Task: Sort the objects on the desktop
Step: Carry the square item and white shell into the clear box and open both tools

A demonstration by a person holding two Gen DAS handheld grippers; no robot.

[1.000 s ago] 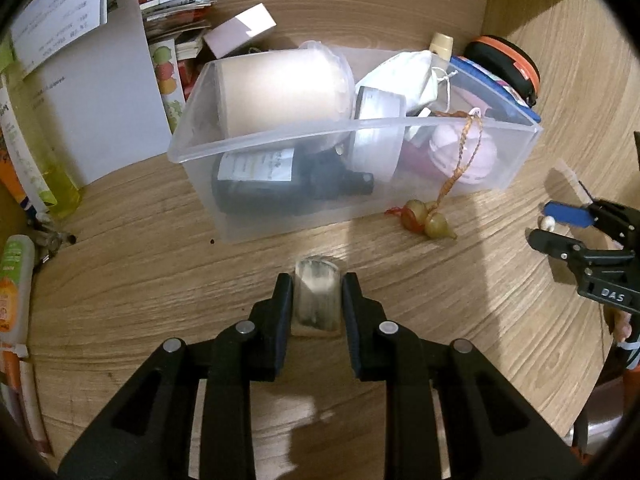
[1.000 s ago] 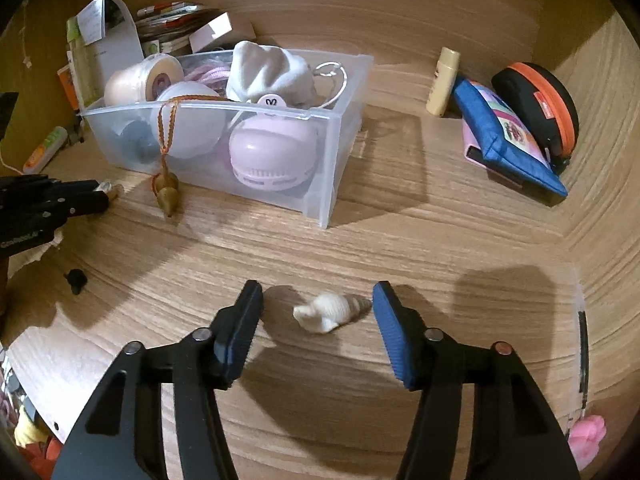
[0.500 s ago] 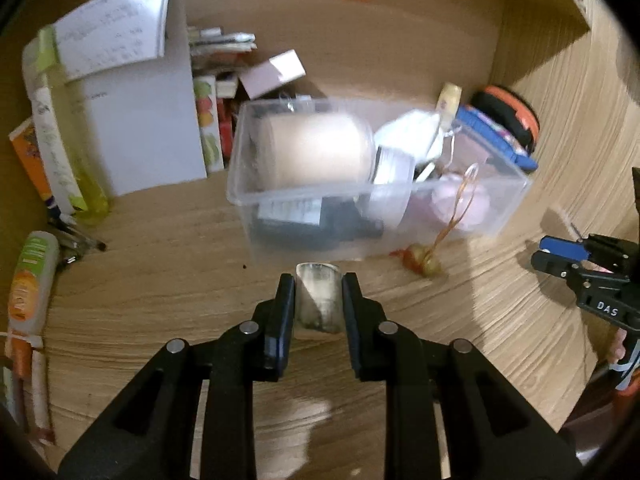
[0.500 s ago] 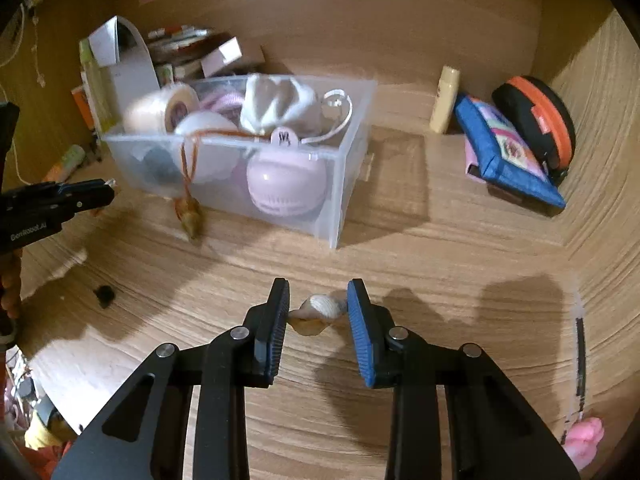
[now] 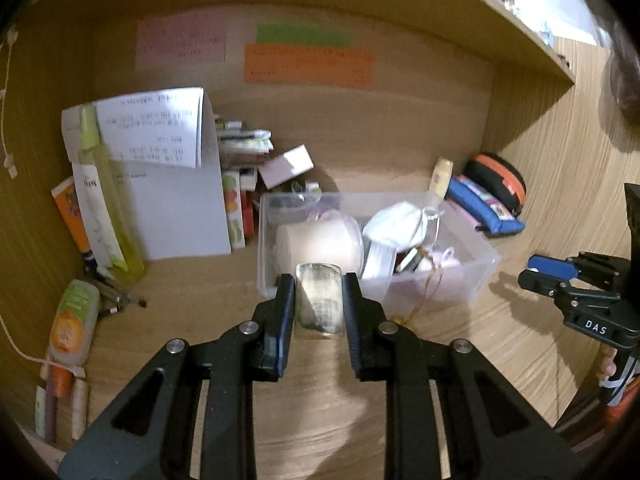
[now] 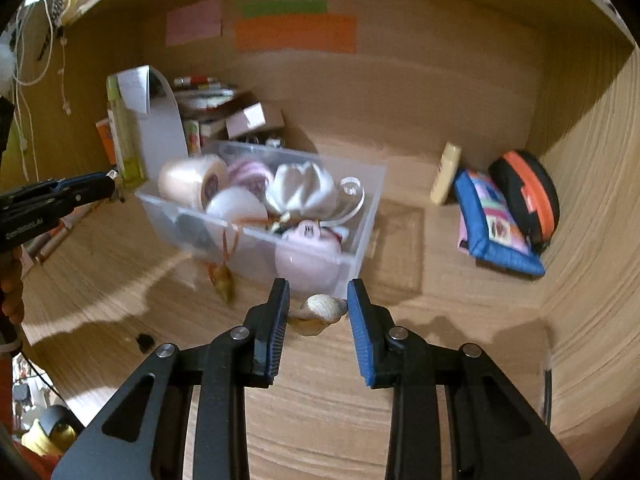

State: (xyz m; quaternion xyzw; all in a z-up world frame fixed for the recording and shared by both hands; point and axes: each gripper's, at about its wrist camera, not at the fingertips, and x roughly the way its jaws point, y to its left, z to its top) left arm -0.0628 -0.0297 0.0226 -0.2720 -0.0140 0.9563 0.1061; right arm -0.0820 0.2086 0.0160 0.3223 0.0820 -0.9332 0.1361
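My left gripper (image 5: 319,300) is shut on a small clear jar (image 5: 319,299) and holds it in the air in front of the clear plastic bin (image 5: 486,264). My right gripper (image 6: 318,310) is shut on a cream seashell (image 6: 322,309), lifted off the desk just before the bin's (image 6: 372,208) near corner. The bin holds a tape roll (image 6: 192,180), a white cloth (image 6: 300,188) and a pink round thing (image 6: 308,256). An orange cord with gourd beads (image 6: 222,276) hangs over its front wall. In each view the other gripper shows at the picture's edge.
At the back right lie a blue pouch (image 6: 496,224), an orange-rimmed black case (image 6: 528,196) and a cream tube (image 6: 446,178). Papers, booklets and a yellow bottle (image 5: 116,224) stand at the back left. A small black piece (image 6: 144,339) lies on the wooden desk.
Both grippers have risen and tilted up, carrying the jar and the shell off the desk. The right jaws closed on the shell, which earlier lay loose between them.
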